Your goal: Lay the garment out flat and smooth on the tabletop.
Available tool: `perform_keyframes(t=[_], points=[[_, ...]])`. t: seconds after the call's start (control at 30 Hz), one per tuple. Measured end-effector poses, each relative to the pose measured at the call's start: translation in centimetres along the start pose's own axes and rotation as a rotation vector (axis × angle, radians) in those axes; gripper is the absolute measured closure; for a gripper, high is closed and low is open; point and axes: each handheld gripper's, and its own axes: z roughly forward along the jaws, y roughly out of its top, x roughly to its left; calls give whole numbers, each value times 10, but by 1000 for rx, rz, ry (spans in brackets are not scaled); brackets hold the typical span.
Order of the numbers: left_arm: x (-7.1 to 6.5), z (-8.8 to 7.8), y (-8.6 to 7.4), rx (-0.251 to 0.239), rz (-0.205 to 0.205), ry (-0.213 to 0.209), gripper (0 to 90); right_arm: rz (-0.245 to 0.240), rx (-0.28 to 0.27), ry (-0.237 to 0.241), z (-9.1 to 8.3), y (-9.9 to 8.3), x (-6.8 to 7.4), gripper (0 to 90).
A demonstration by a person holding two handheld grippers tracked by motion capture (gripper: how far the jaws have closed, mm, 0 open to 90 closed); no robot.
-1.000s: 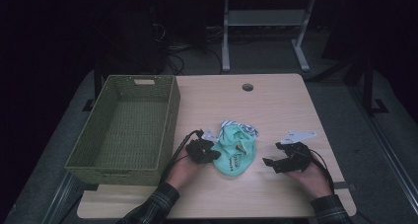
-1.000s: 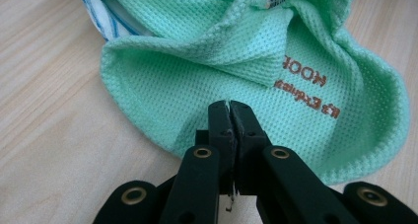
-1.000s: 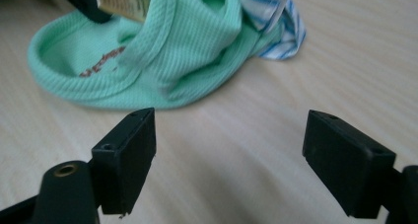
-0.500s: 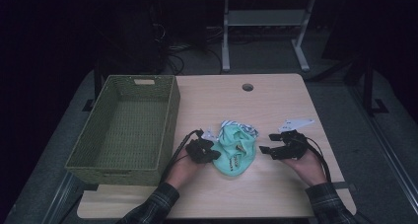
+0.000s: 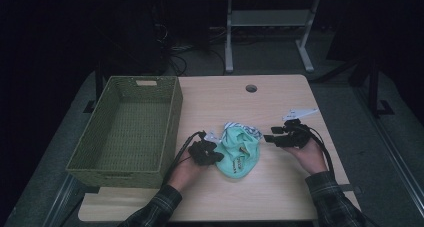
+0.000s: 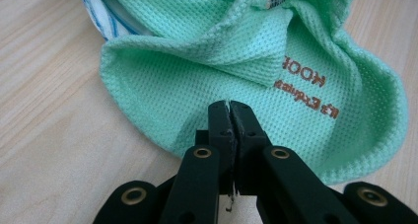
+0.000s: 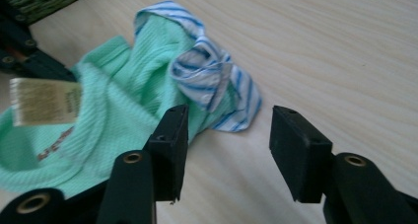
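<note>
A mint-green knit garment (image 5: pixel 241 149) with a blue-and-white striped trim (image 7: pixel 212 81) lies crumpled near the table's middle. My left gripper (image 5: pixel 214 156) sits at its left edge. In the left gripper view, the left gripper (image 6: pixel 230 108) has its jaws pressed together over the cloth (image 6: pixel 207 61), with a sliver of fabric pinched between the tips. My right gripper (image 5: pixel 270 137) hovers just right of the garment. In its own view the right gripper (image 7: pixel 226 128) stands open, and its jaws have just been closing. The striped corner lies just ahead of the gap, untouched.
A green woven basket (image 5: pixel 125 129) stands empty at the table's left. A round cable hole (image 5: pixel 251 88) marks the far side of the table. Bare wood extends to the right and front of the garment. A metal stand (image 5: pixel 270 24) is on the floor beyond.
The right hand has moved away from the front edge and leftward toward the garment, and its jaws have narrowed. The left gripper and the garment have stayed put.
</note>
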Motion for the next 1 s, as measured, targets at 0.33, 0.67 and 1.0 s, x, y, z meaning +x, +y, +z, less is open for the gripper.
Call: perform_keyframes(t=[0.33,0.67,1.0], points=[[-1,0,0,-3,-8,-2,878,22,18,-24,15,15,-18,514],[-1,0,0,-3,-6,-4,876,49,19,23,40,13,-24,497],[-1,0,0,3,6,2,874,28,58,59,63,14,-16,527]])
